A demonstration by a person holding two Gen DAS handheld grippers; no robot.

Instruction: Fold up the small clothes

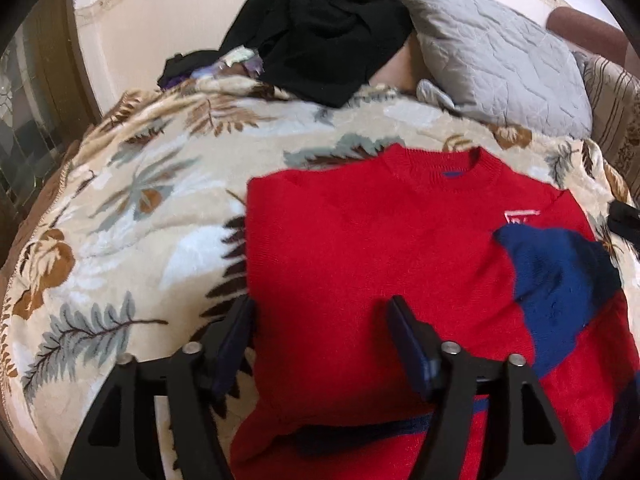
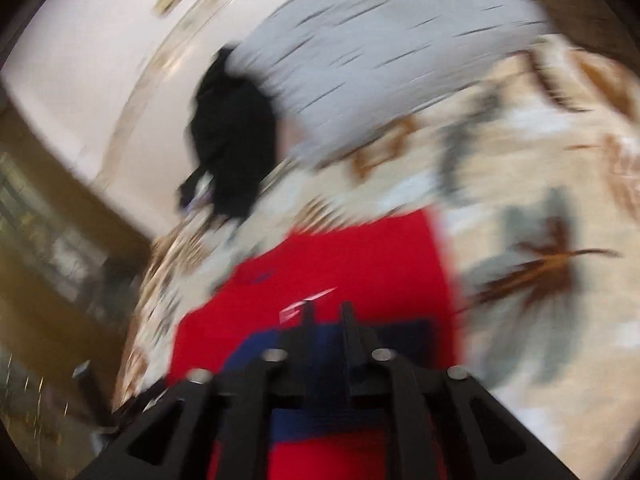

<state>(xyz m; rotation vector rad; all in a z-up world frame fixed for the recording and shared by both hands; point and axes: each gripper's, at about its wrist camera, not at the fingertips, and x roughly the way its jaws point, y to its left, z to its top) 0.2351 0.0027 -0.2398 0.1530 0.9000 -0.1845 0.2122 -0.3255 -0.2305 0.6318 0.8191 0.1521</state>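
Note:
A small red sweater (image 1: 360, 248) with navy stripes lies on a leaf-patterned blanket (image 1: 132, 208), collar toward the far side. A navy-striped sleeve (image 1: 560, 288) is folded across its right side. My left gripper (image 1: 320, 308) is open, hovering over the sweater's left edge, holding nothing. In the blurred right wrist view, my right gripper (image 2: 326, 312) has its fingers close together on the navy part of the sleeve (image 2: 320, 368), above the red sweater (image 2: 340, 264).
A pile of black clothes (image 1: 320, 32) and a grey pillow (image 1: 500, 60) lie at the far end of the bed. A wall stands behind, and a wooden door frame (image 1: 52, 56) is at the left.

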